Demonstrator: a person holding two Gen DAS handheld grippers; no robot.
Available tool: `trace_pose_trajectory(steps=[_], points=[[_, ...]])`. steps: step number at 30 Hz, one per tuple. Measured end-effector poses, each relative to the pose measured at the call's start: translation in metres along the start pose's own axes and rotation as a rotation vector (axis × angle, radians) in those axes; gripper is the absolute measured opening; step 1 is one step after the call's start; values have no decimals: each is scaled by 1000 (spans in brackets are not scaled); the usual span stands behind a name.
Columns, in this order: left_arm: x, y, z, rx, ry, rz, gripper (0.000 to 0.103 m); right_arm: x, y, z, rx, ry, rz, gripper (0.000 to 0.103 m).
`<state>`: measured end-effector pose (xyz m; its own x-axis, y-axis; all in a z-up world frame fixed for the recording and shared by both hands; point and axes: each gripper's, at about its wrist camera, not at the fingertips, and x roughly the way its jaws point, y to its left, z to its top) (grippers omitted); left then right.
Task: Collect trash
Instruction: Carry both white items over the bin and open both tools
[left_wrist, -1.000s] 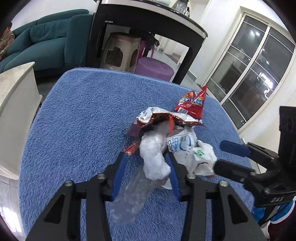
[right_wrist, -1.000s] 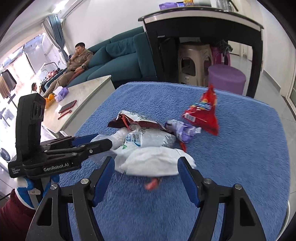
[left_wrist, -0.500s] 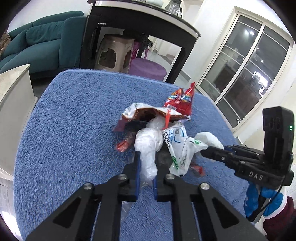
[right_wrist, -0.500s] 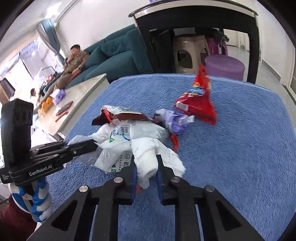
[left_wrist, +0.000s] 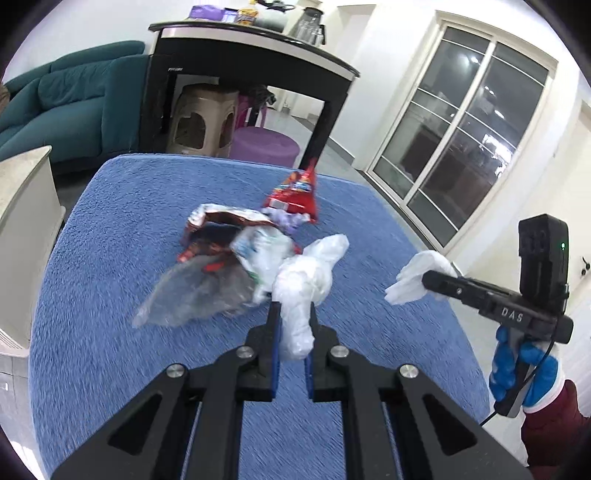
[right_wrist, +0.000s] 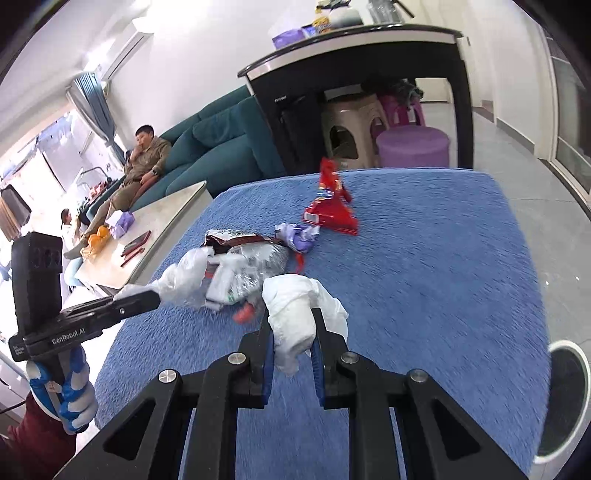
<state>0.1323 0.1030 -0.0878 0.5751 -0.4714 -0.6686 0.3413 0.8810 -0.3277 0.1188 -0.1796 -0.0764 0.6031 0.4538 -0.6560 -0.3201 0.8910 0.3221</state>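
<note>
Blue towel (left_wrist: 110, 258): carries the trash pile (left_wrist: 236, 254).
Left gripper (left_wrist: 293, 325): fingers pinching a crumpled clear plastic bag (left_wrist: 303, 280), at the pile's near edge.
Right gripper (right_wrist: 291, 328): clamped on a white tissue wad (right_wrist: 295, 306), just beside the pile.
Red snack wrapper (right_wrist: 330, 210): beyond the pile.

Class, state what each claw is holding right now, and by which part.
Left claw: crumpled clear plastic bag, pinched at its near end. Right claw: white tissue wad, gripped across its middle.

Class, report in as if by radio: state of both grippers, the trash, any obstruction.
Left gripper shut on clear plastic bag. Right gripper shut on white tissue wad. Red snack packet left on blue cloth. No obstruction visible.
</note>
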Motion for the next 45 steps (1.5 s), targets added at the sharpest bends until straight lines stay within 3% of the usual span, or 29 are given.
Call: trace_pose_trajectory(steps=[11,18,25,33,40,45], points=[[-33,-69,-11,93,-26,-7,9,-93,-23,-34,51,-131,-37,16],[-11,-140,-3,195,21,-48,9,-152,-70,-58,133,-223,-88,16],[56,-240,4,326,127,-104,9,-194,-148,-86,267,-290,-171,16],[171,-354,8,447,279,-144,9,-205,-247,-114,435,-306,-249,16],[265,-407,1,471,395,-145,10,-182,-325,-140,565,-252,-282,16],[314,-423,-3,443,452,-170,11,-157,-364,-150,628,-196,-304,19]])
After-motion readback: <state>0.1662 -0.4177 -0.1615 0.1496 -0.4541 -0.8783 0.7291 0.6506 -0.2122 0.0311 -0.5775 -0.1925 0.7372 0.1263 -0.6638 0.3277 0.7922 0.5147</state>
